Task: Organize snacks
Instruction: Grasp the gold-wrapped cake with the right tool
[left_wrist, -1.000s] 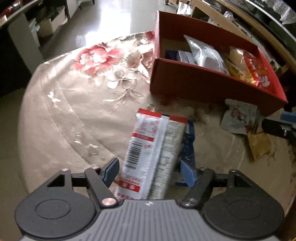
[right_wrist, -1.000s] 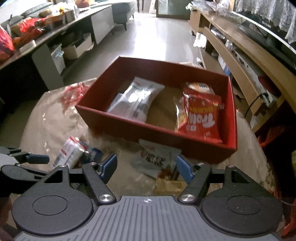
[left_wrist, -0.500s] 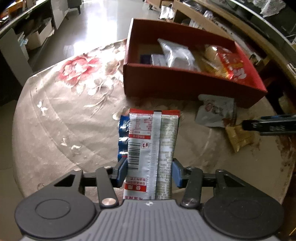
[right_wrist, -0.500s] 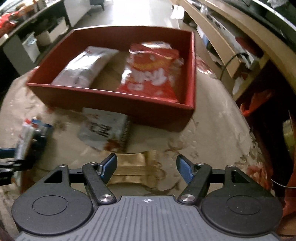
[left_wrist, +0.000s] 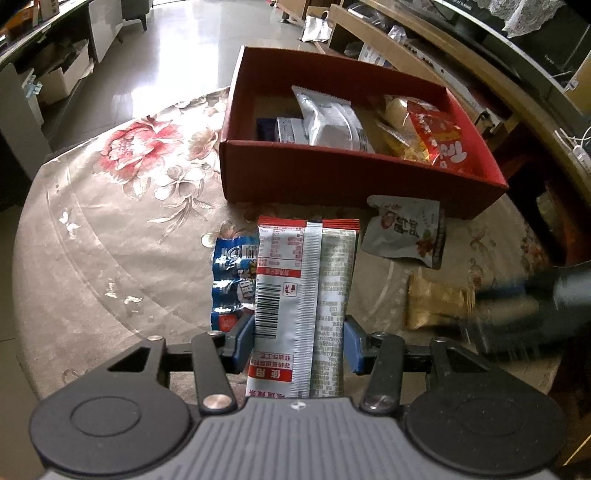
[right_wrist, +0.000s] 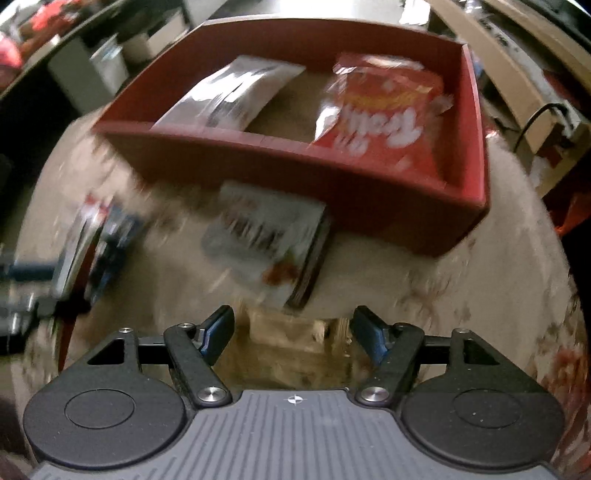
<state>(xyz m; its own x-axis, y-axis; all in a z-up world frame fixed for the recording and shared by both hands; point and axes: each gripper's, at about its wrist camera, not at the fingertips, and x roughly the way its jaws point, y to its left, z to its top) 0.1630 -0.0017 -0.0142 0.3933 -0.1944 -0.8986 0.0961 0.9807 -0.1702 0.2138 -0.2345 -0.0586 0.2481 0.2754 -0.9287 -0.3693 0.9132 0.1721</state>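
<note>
left gripper (left_wrist: 298, 341) clamped on white-and-red snack packet (left_wrist: 303, 291), centre frame, below red box (left_wrist: 354, 177) | light, crinkly, slippery film; best pinched mid-body across the width | right gripper (right_wrist: 291, 334) open over tan packet (right_wrist: 291, 350), lower centre

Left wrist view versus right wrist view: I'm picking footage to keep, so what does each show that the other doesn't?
Only the left wrist view shows the left gripper shut on the long white-and-red packet, and small packs in the box's left end.

Only the right wrist view shows the right gripper open over the golden packet.

Both show the red box, its red chip bag, and the grey pouch outside.
</note>
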